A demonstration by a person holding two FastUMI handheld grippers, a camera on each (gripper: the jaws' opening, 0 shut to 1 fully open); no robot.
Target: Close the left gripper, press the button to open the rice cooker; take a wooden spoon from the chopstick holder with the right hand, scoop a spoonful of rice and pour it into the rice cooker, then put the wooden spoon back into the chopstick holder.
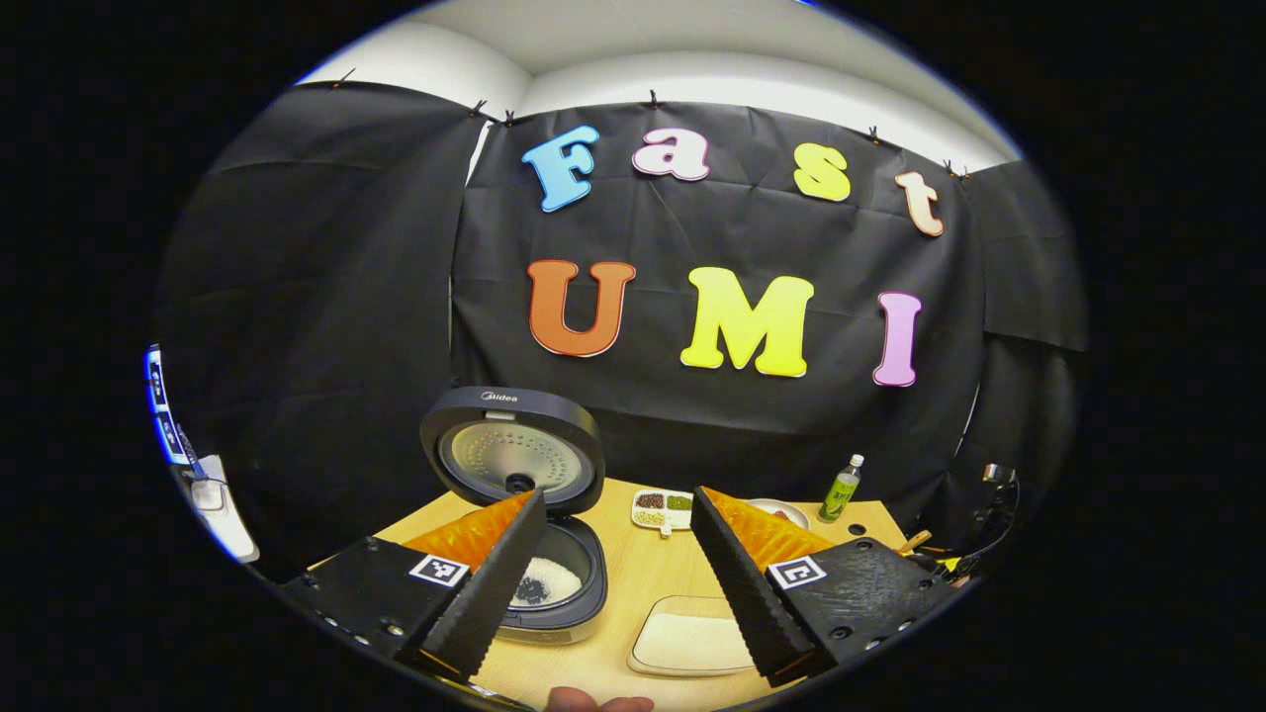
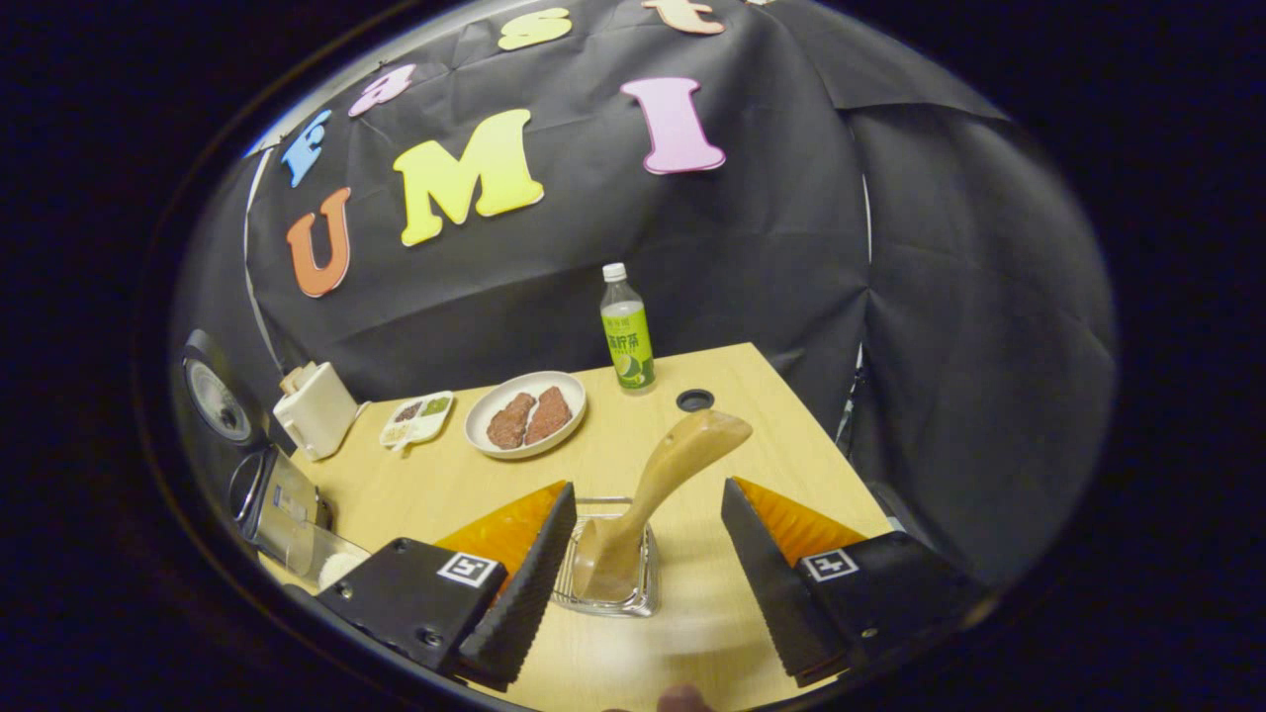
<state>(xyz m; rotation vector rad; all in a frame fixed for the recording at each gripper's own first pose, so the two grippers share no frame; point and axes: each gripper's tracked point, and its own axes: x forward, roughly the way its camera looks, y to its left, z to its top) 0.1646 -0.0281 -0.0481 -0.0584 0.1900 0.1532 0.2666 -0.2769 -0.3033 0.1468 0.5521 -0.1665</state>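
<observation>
Both grippers stood with jaws spread wide and empty: the left gripper [image 1: 615, 583] above the wooden surface [image 1: 658, 569], the right gripper [image 2: 638, 578] either side of the chopstick holder [image 2: 608, 569]. One wooden spoon [image 2: 653, 489] leaned in that clear holder, bowl down, handle tilted up toward the far right. One rice cooker [image 1: 554, 583] sat open, its lid [image 1: 512, 450] raised upright, white rice showing in the pot. One shallow tray of rice [image 1: 687, 638] lay just beside it. Farther back were one divided dish of grains [image 2: 417, 417], one plate [image 2: 526, 413] carrying two brown pieces, and one green bottle [image 2: 626, 331].
</observation>
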